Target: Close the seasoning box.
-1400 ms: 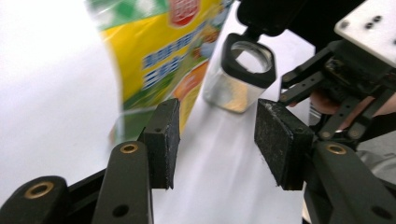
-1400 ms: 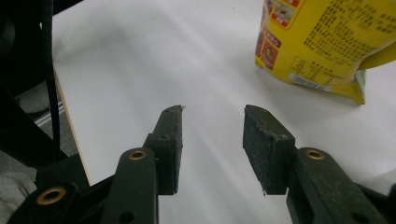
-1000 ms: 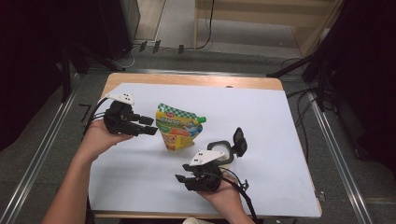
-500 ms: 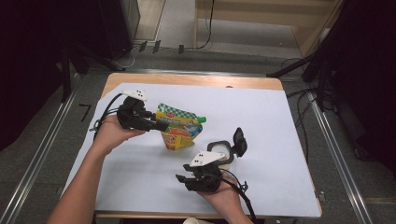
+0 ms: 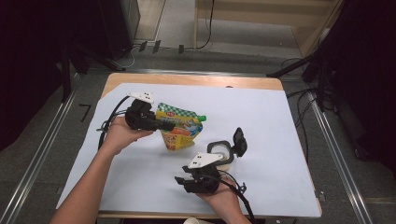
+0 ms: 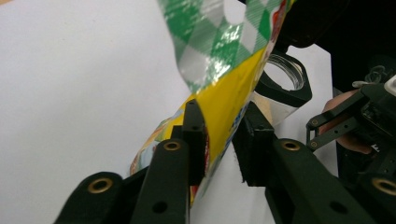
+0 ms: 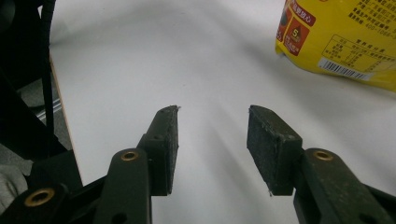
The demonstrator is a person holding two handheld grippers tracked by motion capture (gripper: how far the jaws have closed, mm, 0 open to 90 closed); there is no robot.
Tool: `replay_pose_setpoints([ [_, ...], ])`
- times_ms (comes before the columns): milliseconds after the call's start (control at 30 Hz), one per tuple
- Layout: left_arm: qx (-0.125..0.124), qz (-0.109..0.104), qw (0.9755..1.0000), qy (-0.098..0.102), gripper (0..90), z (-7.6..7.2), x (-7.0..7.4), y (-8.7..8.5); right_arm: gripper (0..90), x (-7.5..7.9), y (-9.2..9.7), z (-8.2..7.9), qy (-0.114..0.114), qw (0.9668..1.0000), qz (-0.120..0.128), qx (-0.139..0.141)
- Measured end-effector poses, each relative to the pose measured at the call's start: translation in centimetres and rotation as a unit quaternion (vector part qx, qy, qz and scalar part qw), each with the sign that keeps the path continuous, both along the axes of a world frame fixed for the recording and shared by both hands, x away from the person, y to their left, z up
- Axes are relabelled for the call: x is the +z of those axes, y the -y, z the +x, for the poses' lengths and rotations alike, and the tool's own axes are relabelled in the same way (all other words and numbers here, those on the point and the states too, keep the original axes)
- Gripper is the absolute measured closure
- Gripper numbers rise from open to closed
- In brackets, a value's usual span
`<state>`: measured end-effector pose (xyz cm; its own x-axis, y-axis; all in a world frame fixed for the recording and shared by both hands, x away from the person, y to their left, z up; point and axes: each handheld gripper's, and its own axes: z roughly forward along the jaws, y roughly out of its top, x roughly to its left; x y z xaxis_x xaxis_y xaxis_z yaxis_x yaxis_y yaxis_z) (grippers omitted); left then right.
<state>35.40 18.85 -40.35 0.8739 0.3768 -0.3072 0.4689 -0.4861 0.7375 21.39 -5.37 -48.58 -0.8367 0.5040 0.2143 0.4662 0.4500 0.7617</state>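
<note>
A yellow and green spouted pouch (image 5: 181, 129) with a green cap stands tilted on the white sheet (image 5: 280, 121). My left gripper (image 5: 170, 125) reaches in from the left onto the pouch's upper left edge. In the left gripper view the pouch (image 6: 224, 100) runs between the pads of my left gripper (image 6: 222, 135); the jaws have just been closing and both pads meet it. My right gripper (image 5: 181, 183) rests low near the front edge, pointing left. Its jaws (image 7: 212, 135) stand open over bare sheet, with the pouch (image 7: 345, 42) farther off.
A black ring-shaped holder (image 5: 228, 147) with an upright flap stands just right of the pouch and close behind my right hand; the holder (image 6: 282, 84) lies beyond the pouch. The wooden table edge (image 5: 196, 80) borders the sheet. Cables trail from both grippers.
My left gripper moved right from the table's left side onto the pouch and its jaws closed on the edge. The right gripper stayed put.
</note>
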Motion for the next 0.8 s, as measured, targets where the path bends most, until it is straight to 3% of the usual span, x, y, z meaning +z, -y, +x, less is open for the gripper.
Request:
replay_pose_setpoints([
  [133,-0.007,0.006,0.9996,0.026,86.4,-0.3,0.2,0.0,53.7,0.0,0.1,0.1,0.001,1.0000,0.007,-0.001],
  [233,-0.002,0.011,0.9996,0.025,89.2,-0.3,0.3,0.1,53.6,0.0,0.1,0.1,0.004,1.0000,0.009,-0.003],
  [333,0.025,0.019,0.9995,0.004,89.7,-0.2,0.7,0.1,53.5,0.0,0.1,0.0,0.008,0.9999,0.011,-0.001],
  [467,0.053,0.026,0.9982,0.013,90.0,-0.6,1.2,0.3,53.0,0.0,0.0,0.0,0.017,0.9998,0.013,0.001],
  [700,0.061,0.021,0.9978,0.015,90.0,-1.0,2.3,0.5,51.9,-0.2,-0.2,0.1,0.021,0.9997,0.010,-0.004],
  [800,0.060,0.001,0.9982,0.005,90.0,-1.5,3.2,0.0,51.9,-0.2,-0.4,0.3,0.023,0.9995,0.014,-0.014],
])
